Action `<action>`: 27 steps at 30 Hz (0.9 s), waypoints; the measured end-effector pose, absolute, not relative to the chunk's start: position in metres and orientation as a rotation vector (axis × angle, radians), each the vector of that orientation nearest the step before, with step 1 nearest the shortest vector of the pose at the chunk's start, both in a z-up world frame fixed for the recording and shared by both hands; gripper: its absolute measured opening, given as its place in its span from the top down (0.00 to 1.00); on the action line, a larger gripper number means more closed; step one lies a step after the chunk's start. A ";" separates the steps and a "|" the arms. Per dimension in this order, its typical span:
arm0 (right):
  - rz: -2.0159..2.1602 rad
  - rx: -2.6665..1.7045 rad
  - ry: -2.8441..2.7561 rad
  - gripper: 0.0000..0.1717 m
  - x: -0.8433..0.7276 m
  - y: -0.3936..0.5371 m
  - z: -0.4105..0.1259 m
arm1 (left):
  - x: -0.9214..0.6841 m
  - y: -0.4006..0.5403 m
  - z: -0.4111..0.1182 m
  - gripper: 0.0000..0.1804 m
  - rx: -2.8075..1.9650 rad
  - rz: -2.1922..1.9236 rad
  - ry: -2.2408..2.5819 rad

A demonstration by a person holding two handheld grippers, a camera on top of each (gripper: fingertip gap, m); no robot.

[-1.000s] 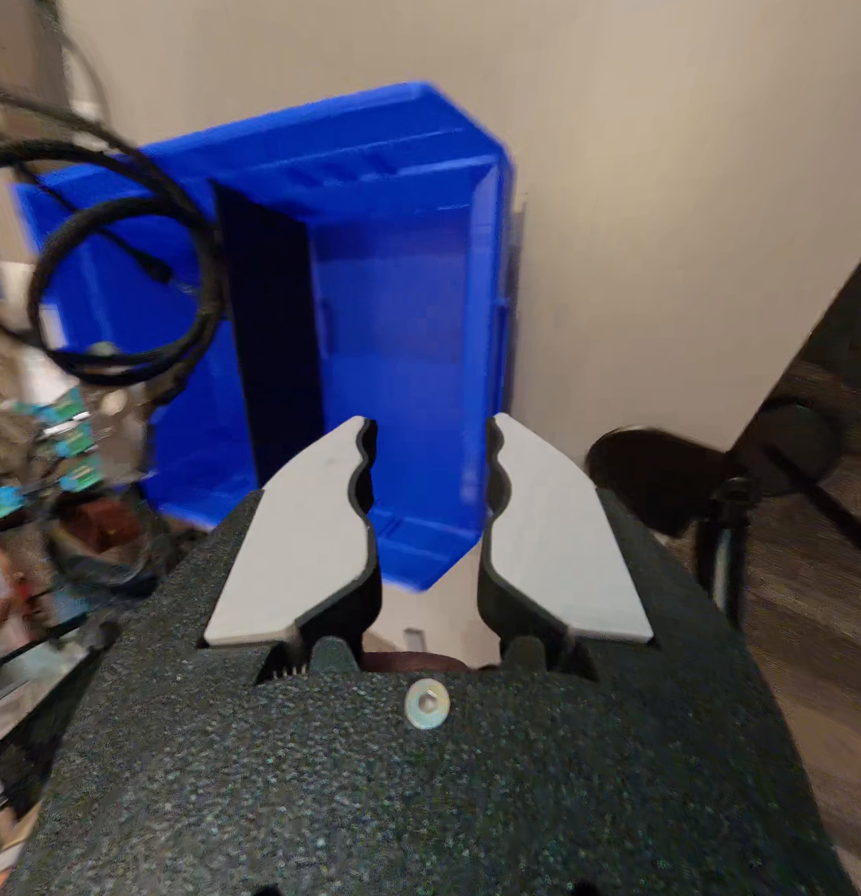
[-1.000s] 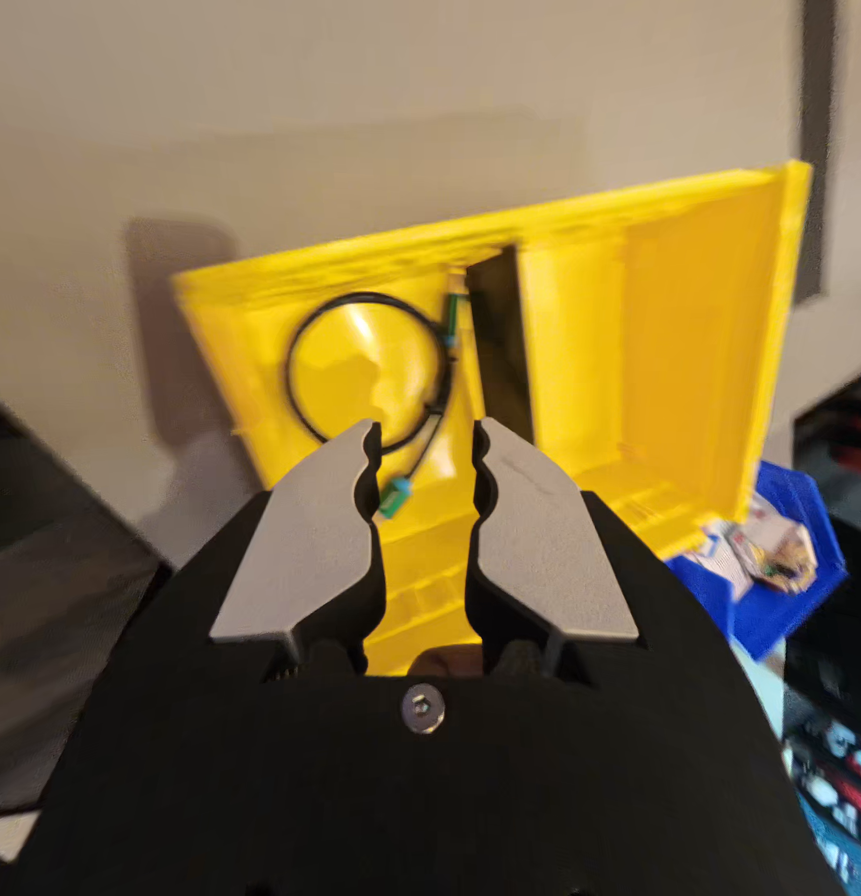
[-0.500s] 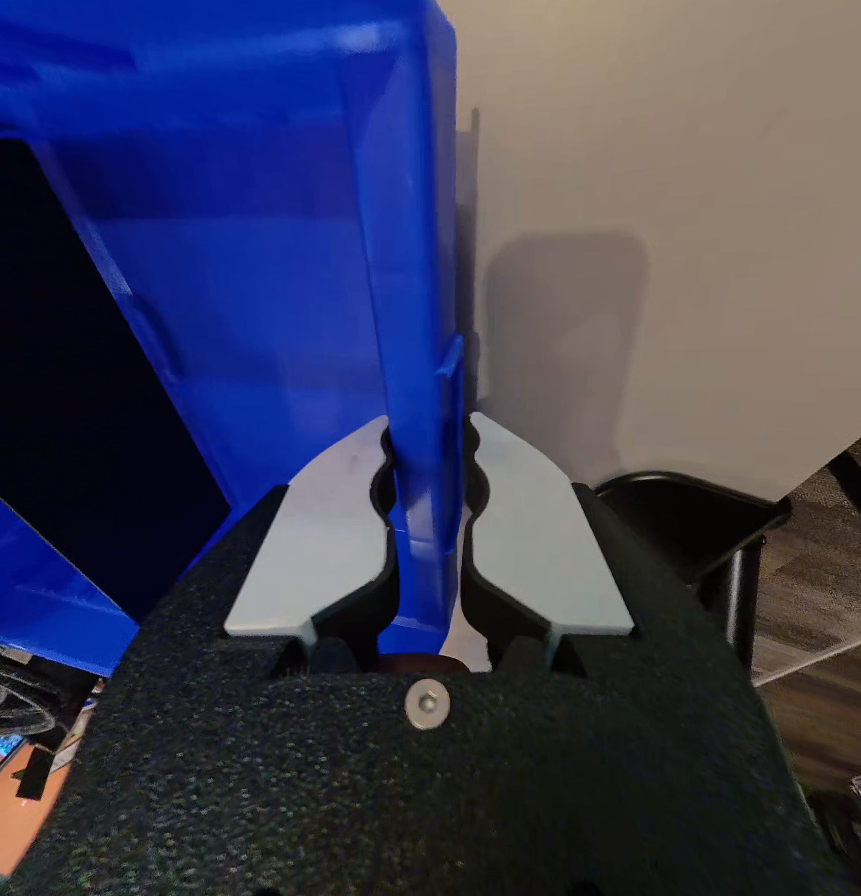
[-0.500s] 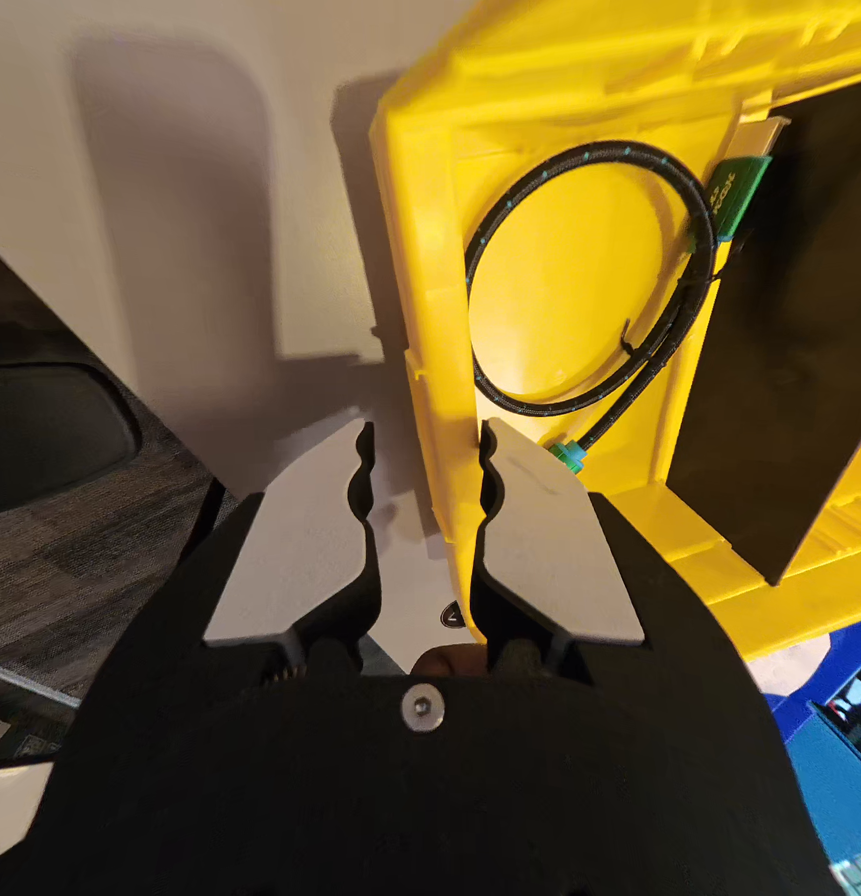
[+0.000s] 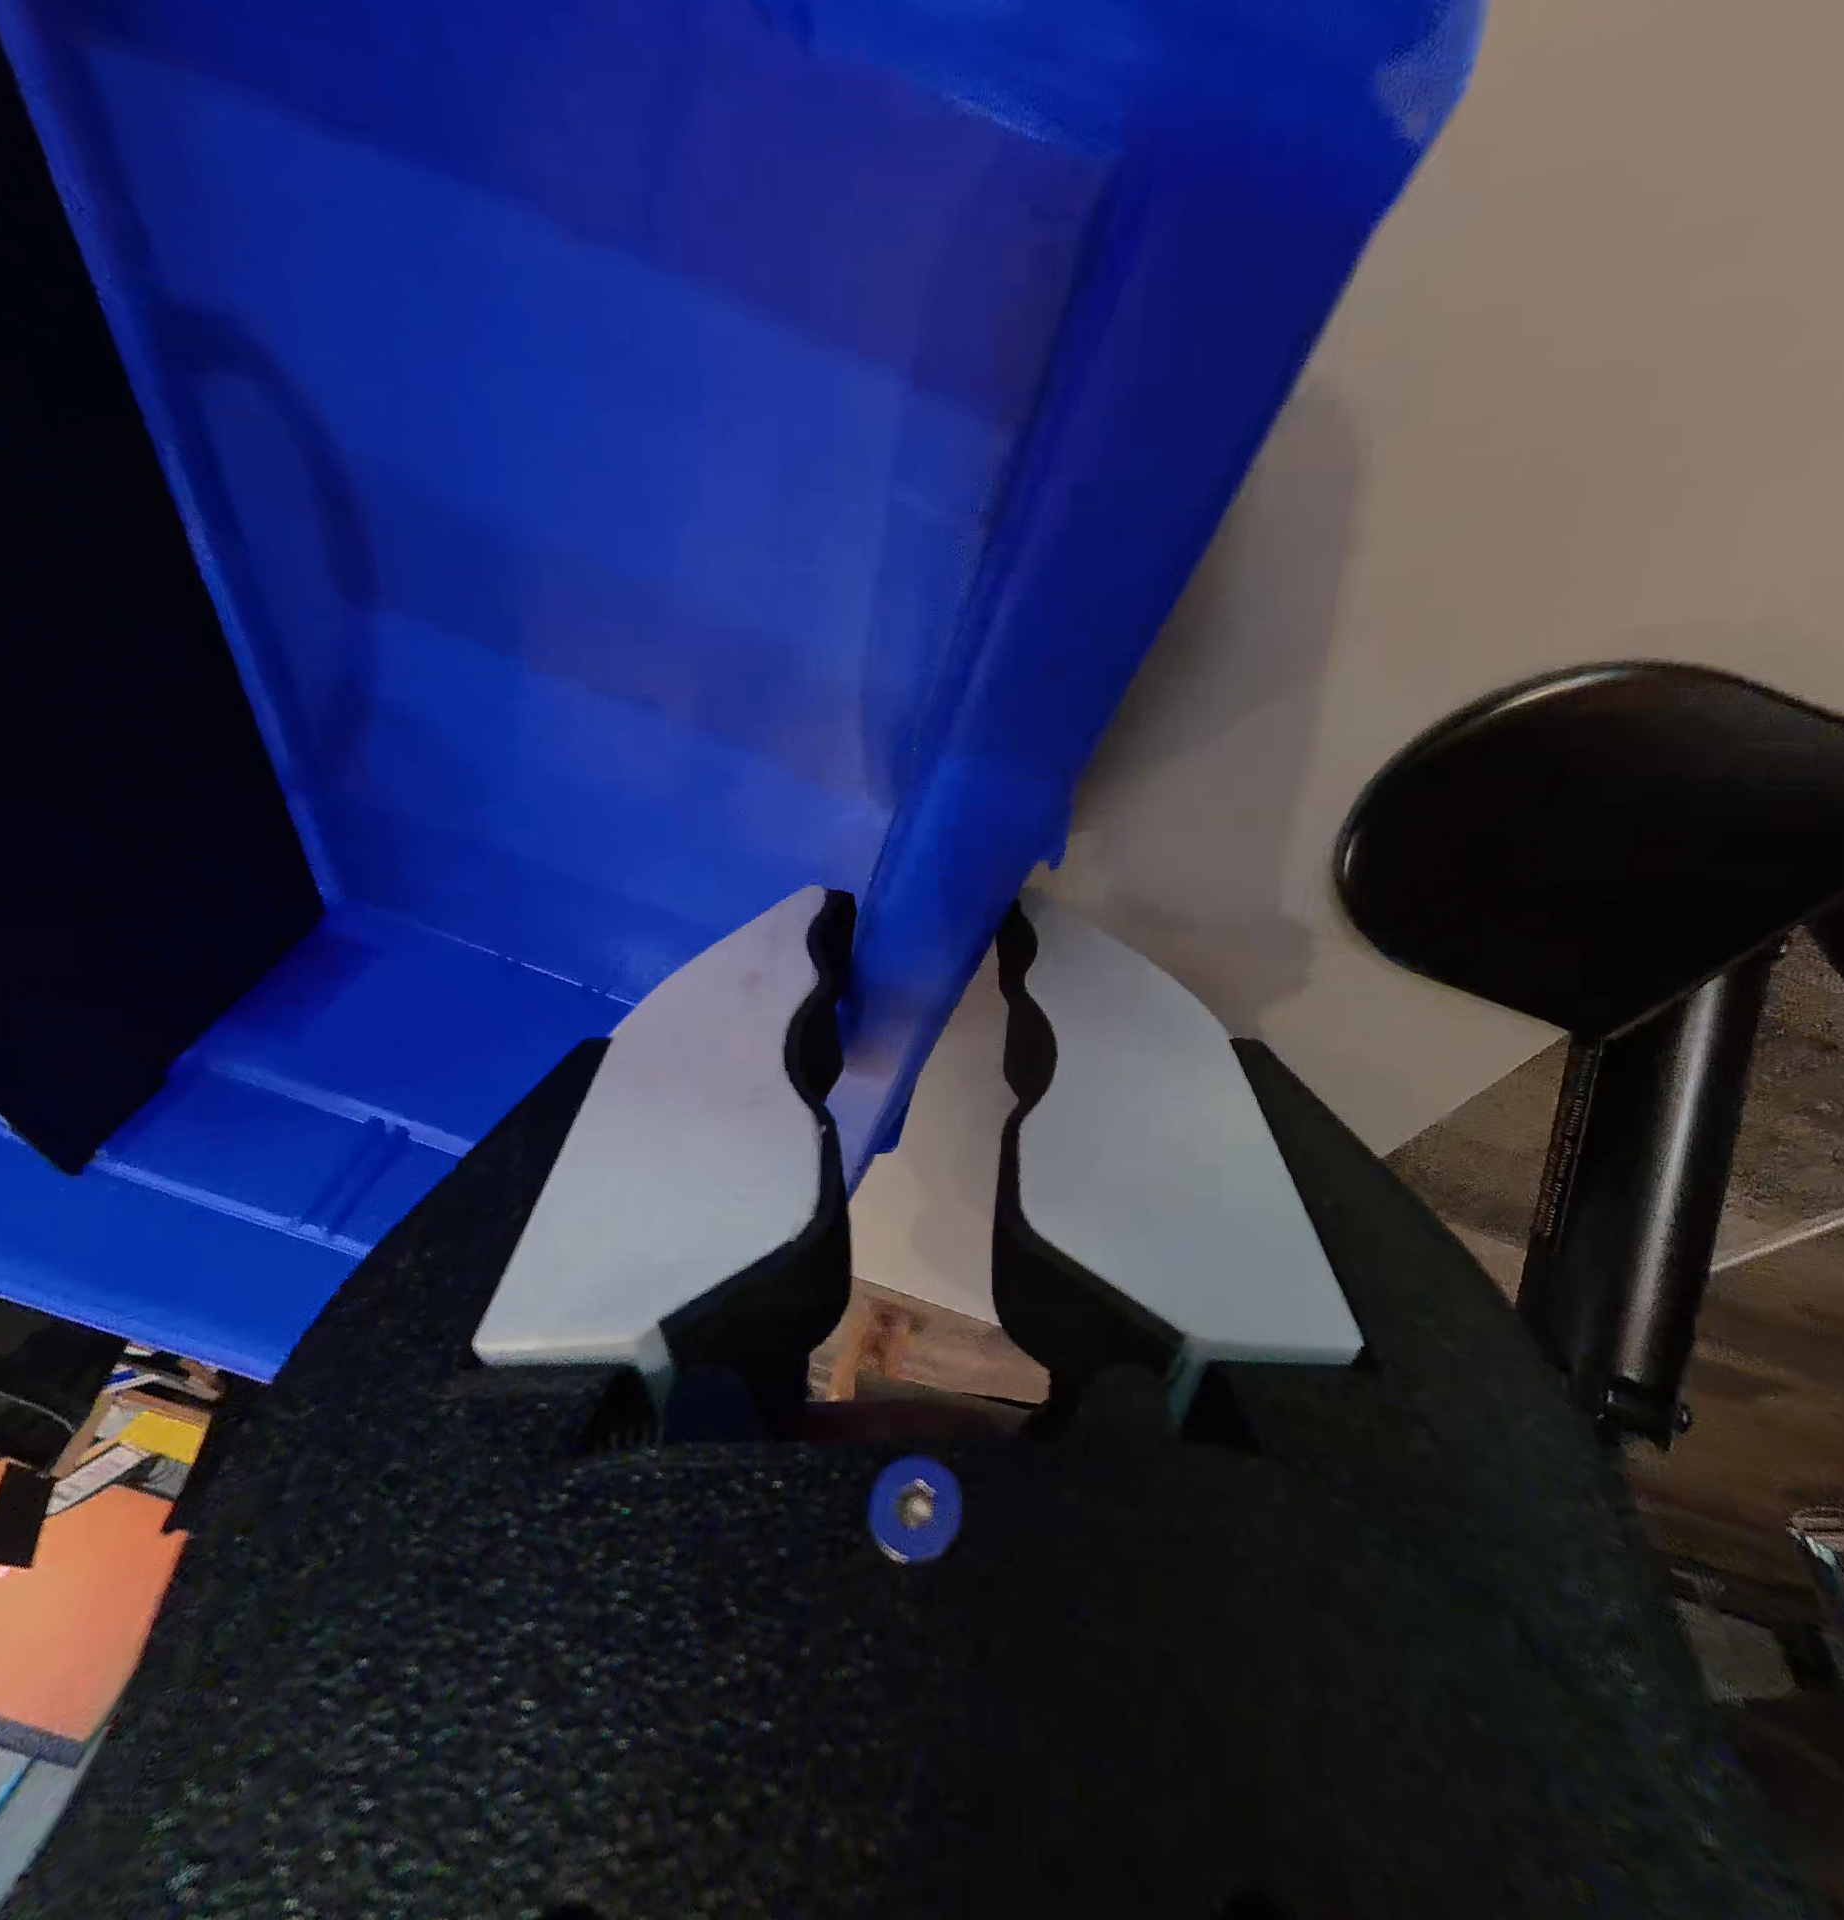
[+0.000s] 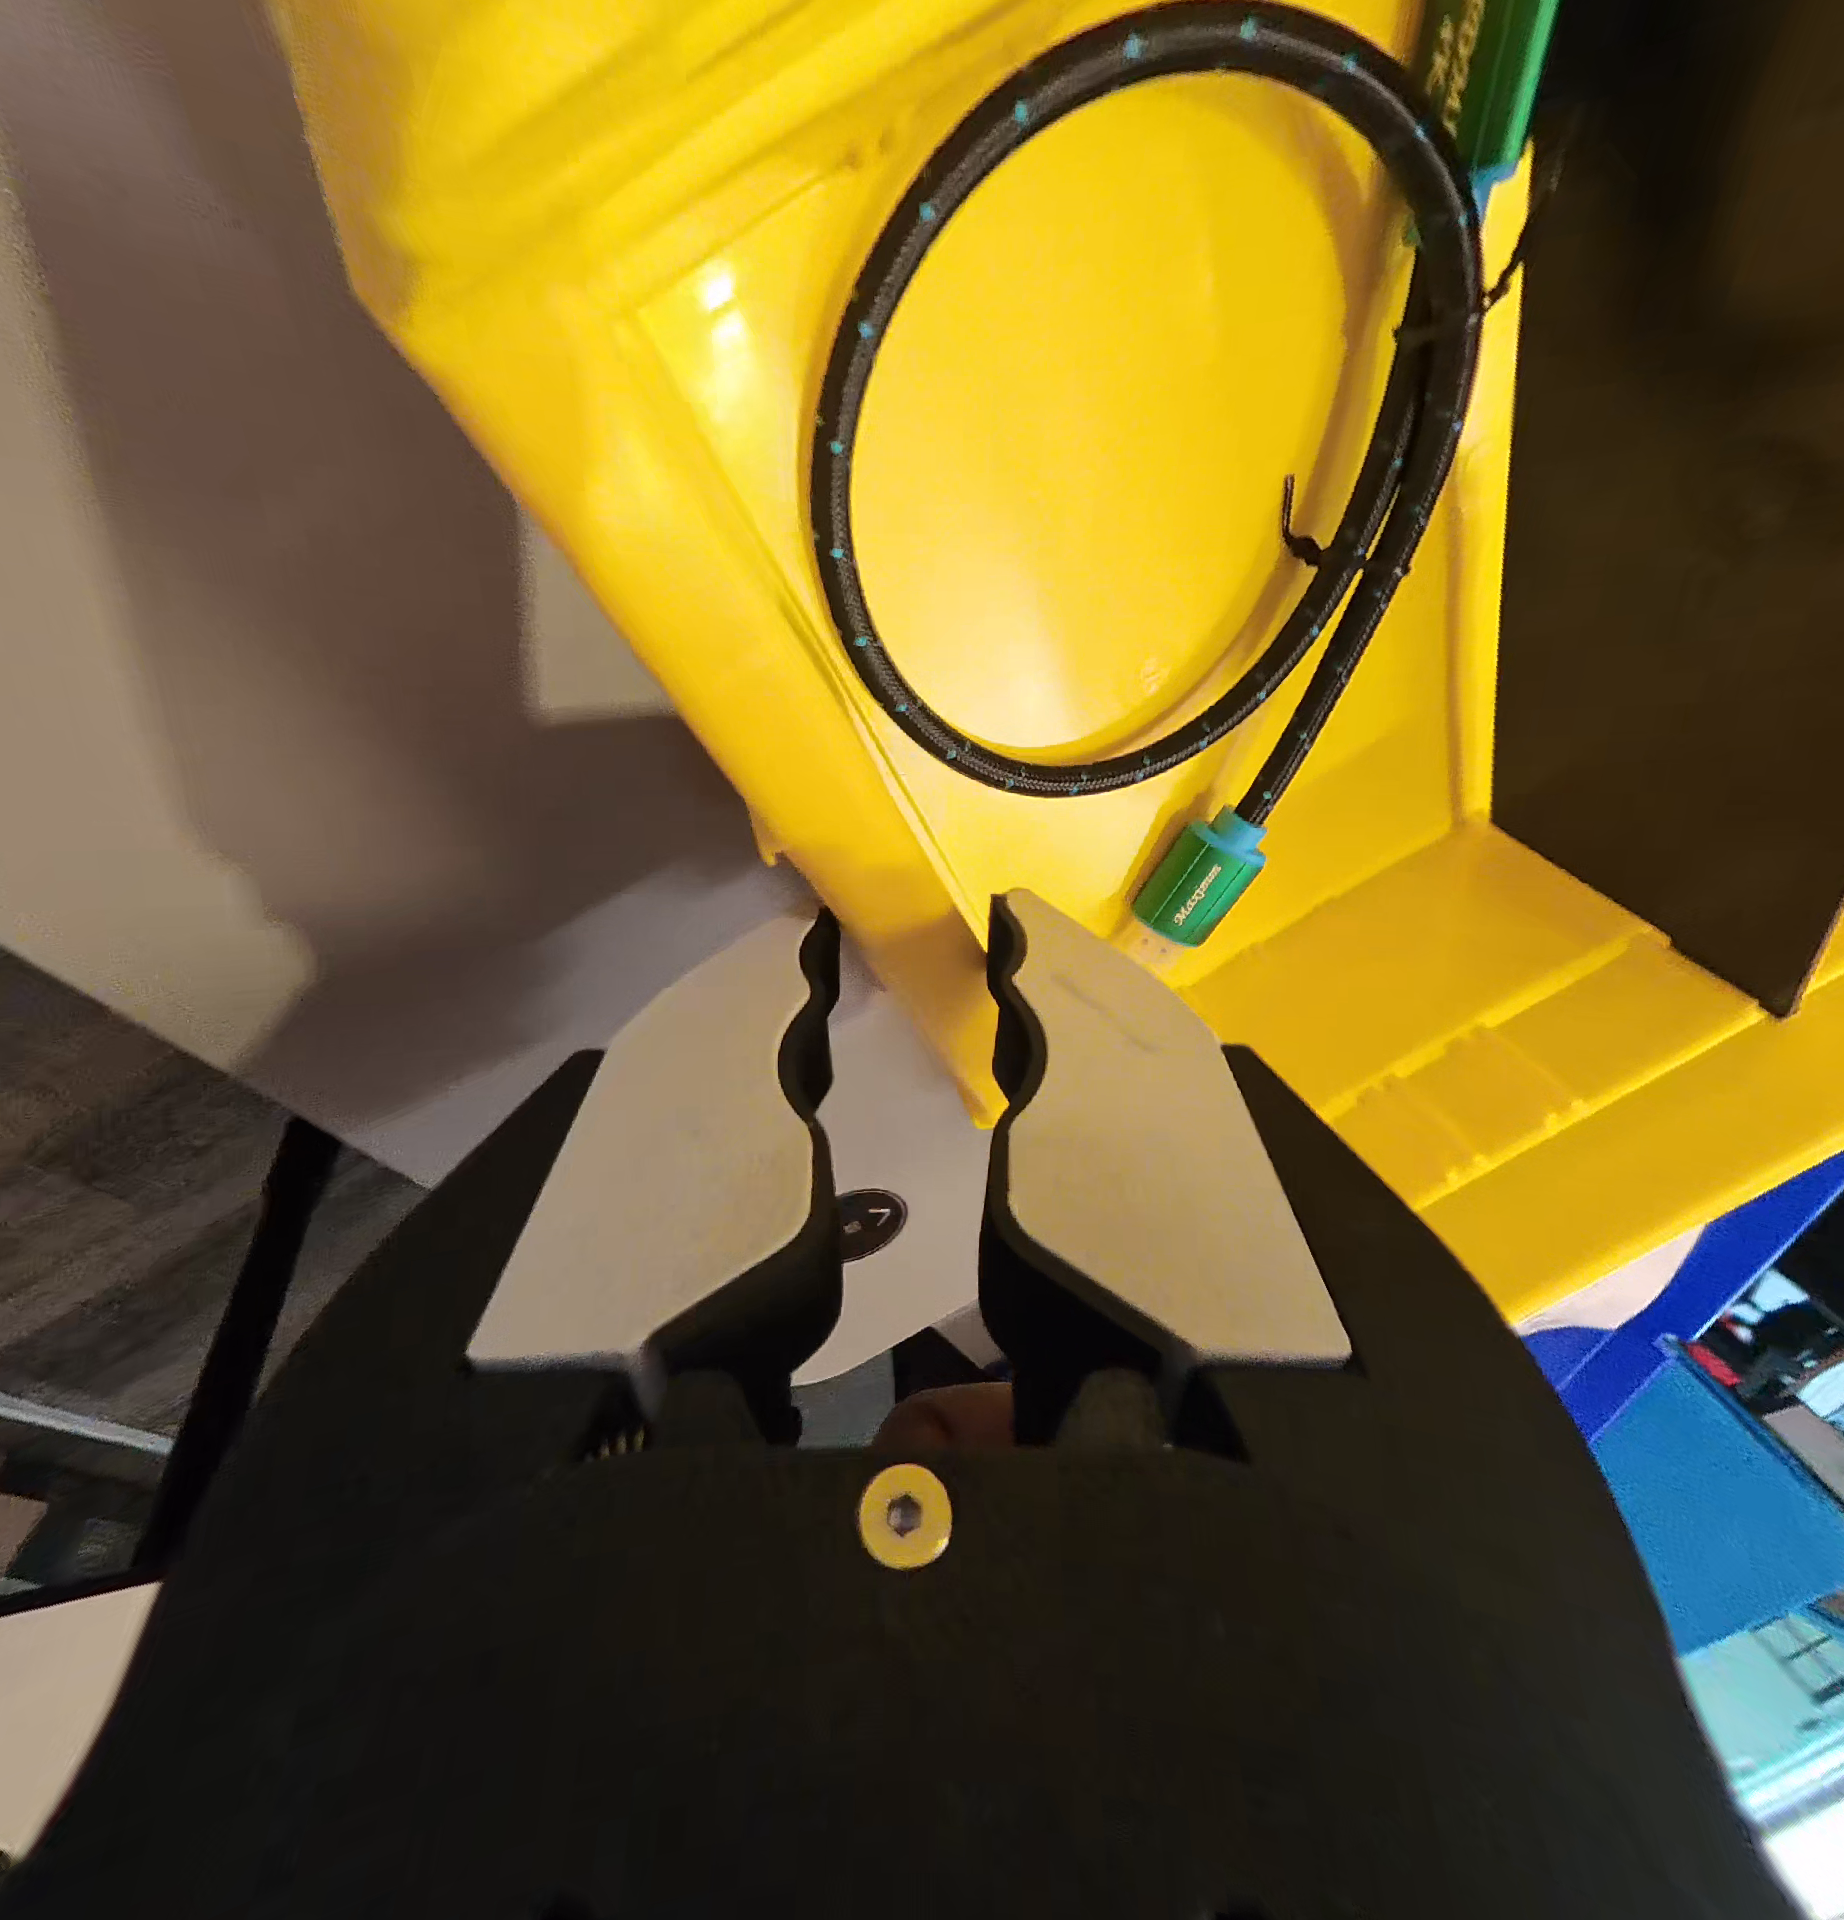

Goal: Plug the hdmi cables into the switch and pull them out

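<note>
Gripping the side wall of a blue bin [image 5: 627, 540], the left gripper [image 5: 923, 920] has its jaws narrowed to a small gap, with the wall's edge filling that gap at the tips; both pads appear to press on it, though the picture is a little blurred there. A black divider panel [image 5: 97, 644] stands inside the bin to the left. Off to the right, a black chair armrest [image 5: 1614, 821] stands on its post before a pale wall [image 5: 1624, 312].

The right gripper [image 6: 913, 920] is closed to a similar narrow gap on the side wall of a yellow bin [image 6: 606, 343], the wall running slantwise between the tips and touching both. Inside this bin lies a coiled black braided cable [image 6: 845, 436], its green plug [image 6: 1198, 878] just beside the right fingertip. A dark divider [image 6: 1687, 520] stands farther right. Below the yellow bin, another blue container [image 6: 1728, 1455] shows at the right edge.
</note>
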State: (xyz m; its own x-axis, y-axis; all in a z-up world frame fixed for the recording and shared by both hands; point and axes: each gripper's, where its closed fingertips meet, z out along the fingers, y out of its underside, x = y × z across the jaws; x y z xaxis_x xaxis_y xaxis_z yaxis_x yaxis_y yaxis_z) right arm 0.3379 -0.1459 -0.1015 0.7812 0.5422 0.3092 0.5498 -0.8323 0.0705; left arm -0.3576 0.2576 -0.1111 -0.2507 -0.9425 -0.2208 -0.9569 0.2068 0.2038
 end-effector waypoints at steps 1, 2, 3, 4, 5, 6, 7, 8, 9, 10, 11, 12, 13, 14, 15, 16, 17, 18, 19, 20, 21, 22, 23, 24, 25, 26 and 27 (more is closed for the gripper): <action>-0.496 -2.949 -0.862 0.84 0.342 -0.144 -0.101 | -0.360 0.258 -0.111 0.84 -1.911 0.459 2.388; -0.494 -2.953 -0.823 0.84 0.345 -0.141 -0.101 | -0.360 0.258 -0.111 0.84 -1.928 0.442 2.368; -0.491 -2.952 -0.793 0.84 0.347 -0.138 -0.101 | -0.360 0.258 -0.112 0.84 -1.941 0.421 2.348; -0.485 -2.951 -0.766 0.84 0.349 -0.135 -0.101 | -0.360 0.258 -0.112 0.84 -1.957 0.403 2.329; -0.479 -2.950 -0.743 0.84 0.351 -0.133 -0.101 | -0.360 0.258 -0.112 0.84 -1.978 0.391 2.311; -0.479 -2.949 -0.723 0.84 0.353 -0.130 -0.101 | -0.361 0.259 -0.112 0.84 -1.986 0.388 2.303; -0.483 -2.947 -0.716 0.84 0.356 -0.128 -0.101 | -0.361 0.259 -0.112 0.84 -1.984 0.387 2.301; -0.490 -2.940 -0.725 0.84 0.359 -0.126 -0.102 | -0.362 0.260 -0.112 0.84 -1.986 0.387 2.299; -0.489 -2.933 -0.730 0.84 0.361 -0.124 -0.102 | -0.363 0.261 -0.112 0.84 -1.992 0.389 2.294; -0.481 -2.930 -0.724 0.84 0.364 -0.123 -0.102 | -0.365 0.263 -0.112 0.83 -2.001 0.397 2.288; -0.475 -2.928 -0.717 0.85 0.367 -0.122 -0.102 | -0.368 0.265 -0.112 0.83 -2.011 0.408 2.282; -0.473 -2.927 -0.715 0.85 0.370 -0.122 -0.102 | -0.369 0.266 -0.112 0.83 -2.015 0.411 2.277; -0.472 -2.926 -0.718 0.85 0.372 -0.123 -0.102 | -0.371 0.267 -0.112 0.83 -2.018 0.406 2.273; -0.471 -2.924 -0.726 0.85 0.375 -0.123 -0.102 | -0.372 0.269 -0.112 0.83 -2.022 0.404 2.268; -0.470 -2.920 -0.741 0.85 0.377 -0.124 -0.102 | -0.375 0.270 -0.112 0.83 -2.035 0.406 2.259; -0.469 -2.914 -0.762 0.85 0.379 -0.125 -0.102 | -0.377 0.272 -0.112 0.83 -2.046 0.409 2.252; -0.469 -2.911 -0.779 0.85 0.382 -0.126 -0.102 | -0.378 0.273 -0.112 0.83 -2.049 0.407 2.247; -0.473 -2.910 -0.794 0.85 0.384 -0.128 -0.102 | -0.379 0.274 -0.112 0.83 -2.049 0.400 2.244; -0.478 -2.912 -0.804 0.85 0.387 -0.130 -0.102 | -0.380 0.276 -0.112 0.84 -2.044 0.396 2.247; -0.484 -2.914 -0.813 0.85 0.389 -0.132 -0.102 | -0.382 0.277 -0.112 0.84 -2.041 0.394 2.249; -0.494 -2.912 -0.832 0.85 0.392 -0.134 -0.101 | -0.385 0.280 -0.112 0.84 -2.059 0.397 2.242; -0.500 -2.909 -0.844 0.85 0.394 -0.135 -0.101 | -0.388 0.282 -0.112 0.84 -2.064 0.407 2.243; -0.500 -2.907 -0.847 0.84 0.395 -0.136 -0.101 | -0.391 0.285 -0.112 0.84 -2.060 0.413 2.250; -0.497 -2.905 -0.846 0.84 0.396 -0.136 -0.101 | -0.392 0.287 -0.112 0.84 -2.051 0.411 2.259; -0.492 -2.903 -0.840 0.84 0.396 -0.137 -0.101 | -0.393 0.288 -0.112 0.84 -2.049 0.404 2.262; -0.491 -2.901 -0.839 0.84 0.396 -0.136 -0.101 | -0.395 0.290 -0.112 0.84 -2.056 0.399 2.263; -0.498 -2.896 -0.850 0.84 0.396 -0.136 -0.101 | -0.396 0.292 -0.112 0.84 -2.047 0.400 2.272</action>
